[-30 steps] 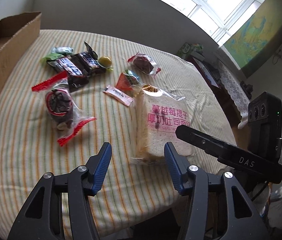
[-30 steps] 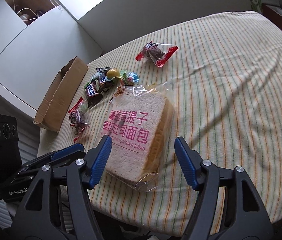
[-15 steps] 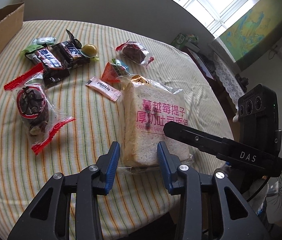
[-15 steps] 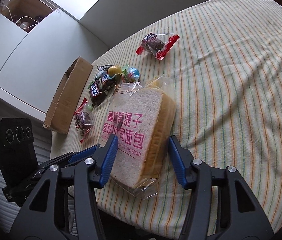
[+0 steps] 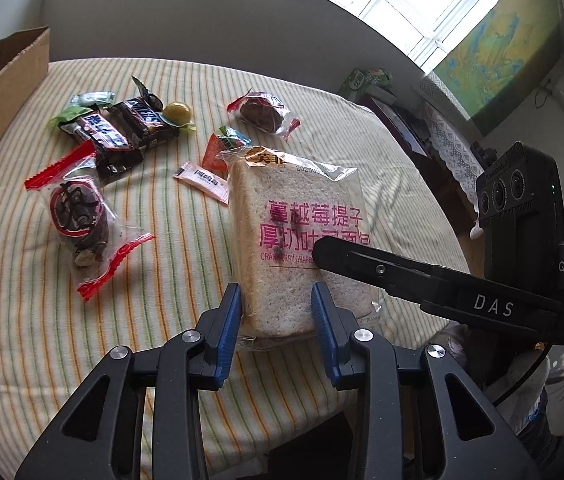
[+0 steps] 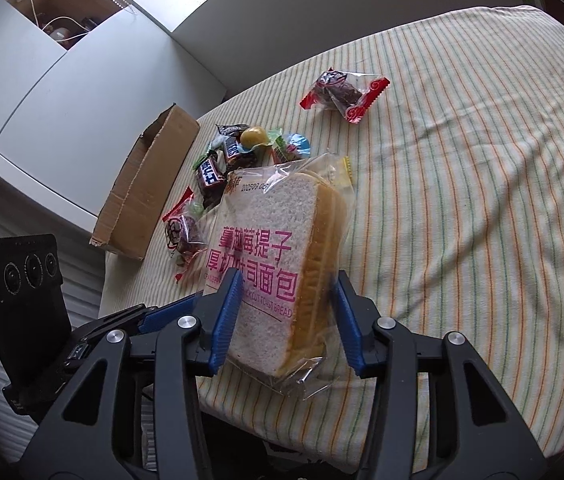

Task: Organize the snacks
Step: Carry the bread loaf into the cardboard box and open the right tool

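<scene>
A clear bag of sliced toast bread [image 5: 298, 216] with pink lettering lies near the front edge of the striped table [image 5: 21, 320]. My left gripper [image 5: 275, 296] has its blue pads pressed on both sides of the bag's near end. In the right wrist view the bread [image 6: 265, 240] is tilted up on its crust side. My right gripper [image 6: 288, 284] straddles it, its jaws closing with the pads against the bag. One finger of the right gripper [image 5: 362, 264] crosses over the bread in the left wrist view.
A cardboard box [image 6: 141, 192] stands open at the table's left edge. Between it and the bread lie chocolate bars [image 5: 121, 128], a yellow candy [image 5: 177, 112], a pink sachet [image 5: 201, 182] and a red-ended pastry packet [image 5: 81, 216]. Another pastry packet [image 6: 342, 92] lies farther back.
Both grippers have narrowed from wide open onto the bread bag's near end. The bread has tipped up from lying flat.
</scene>
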Motion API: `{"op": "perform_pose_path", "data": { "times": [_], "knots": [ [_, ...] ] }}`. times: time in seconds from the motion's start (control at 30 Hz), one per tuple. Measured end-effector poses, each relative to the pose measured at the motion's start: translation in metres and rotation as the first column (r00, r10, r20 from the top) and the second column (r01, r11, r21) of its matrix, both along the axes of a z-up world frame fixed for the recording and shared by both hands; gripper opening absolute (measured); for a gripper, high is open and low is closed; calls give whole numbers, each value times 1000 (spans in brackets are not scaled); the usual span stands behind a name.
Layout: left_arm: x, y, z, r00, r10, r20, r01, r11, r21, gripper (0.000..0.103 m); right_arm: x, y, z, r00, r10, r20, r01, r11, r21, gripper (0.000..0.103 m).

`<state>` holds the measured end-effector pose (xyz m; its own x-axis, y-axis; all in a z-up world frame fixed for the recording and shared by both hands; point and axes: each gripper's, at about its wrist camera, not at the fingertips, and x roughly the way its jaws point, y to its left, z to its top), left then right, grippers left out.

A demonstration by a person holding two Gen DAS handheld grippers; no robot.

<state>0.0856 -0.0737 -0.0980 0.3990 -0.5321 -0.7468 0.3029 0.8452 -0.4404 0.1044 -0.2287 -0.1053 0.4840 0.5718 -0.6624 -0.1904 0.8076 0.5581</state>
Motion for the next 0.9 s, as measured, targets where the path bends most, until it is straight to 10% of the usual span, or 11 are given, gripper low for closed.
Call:
{"op": "perform_pose_path", "data": {
  "times": [0.9],
  "knots": [
    [1,180,67,932,304,199,-313,950,14,34,61,222,103,931,319,177,-307,947,-92,47]
  ]
}}
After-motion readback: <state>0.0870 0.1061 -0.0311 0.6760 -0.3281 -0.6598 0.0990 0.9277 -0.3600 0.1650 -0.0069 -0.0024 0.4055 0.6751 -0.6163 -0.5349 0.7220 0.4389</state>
